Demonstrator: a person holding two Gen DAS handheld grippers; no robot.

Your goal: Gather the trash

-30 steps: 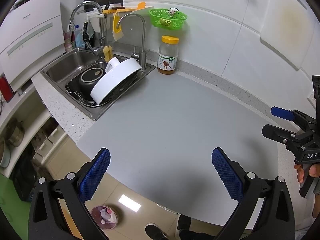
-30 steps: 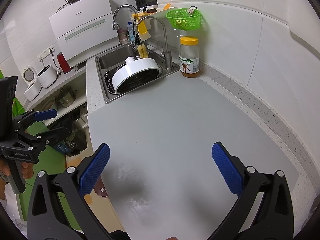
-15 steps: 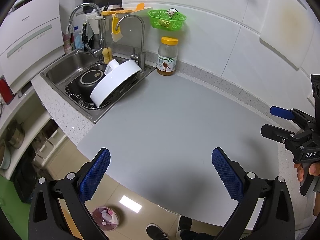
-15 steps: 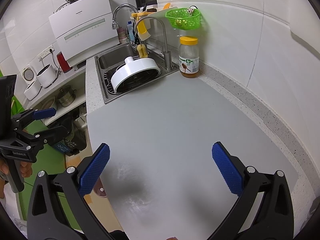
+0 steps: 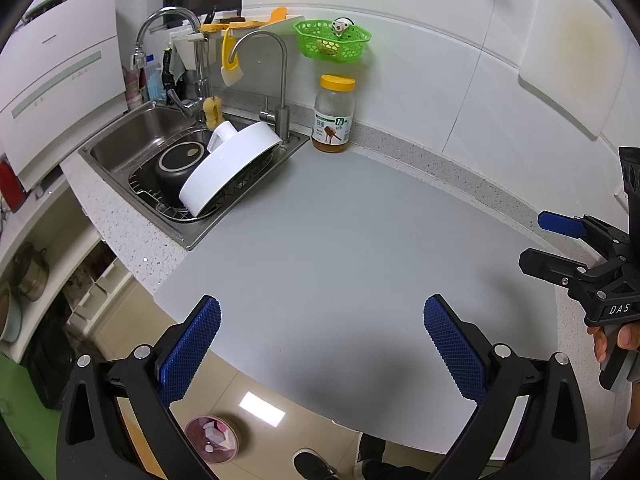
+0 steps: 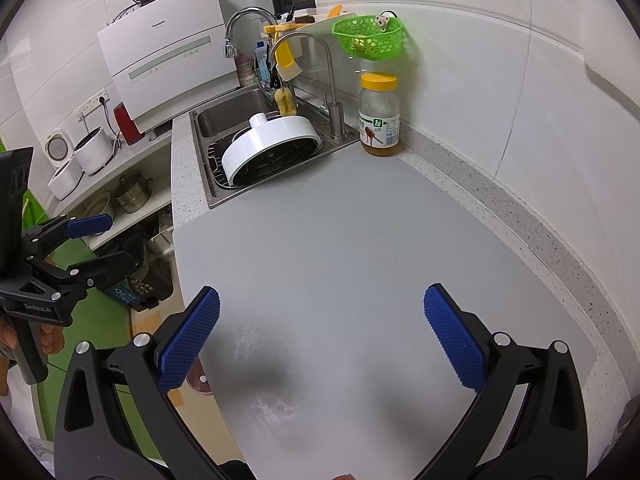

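Both the left gripper [image 5: 320,344] and right gripper [image 6: 320,340] hover spread over the gray mat [image 5: 340,240], seemingly empty.

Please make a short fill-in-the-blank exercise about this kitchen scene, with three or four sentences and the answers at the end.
1. The lid of the honey jar is coloured ____.
2. The green basket hangs on the ____.
3. The white round lid leans in the ____.
4. Both the left gripper and the right gripper stand ____.

Missing words: yellow; wall; sink; open
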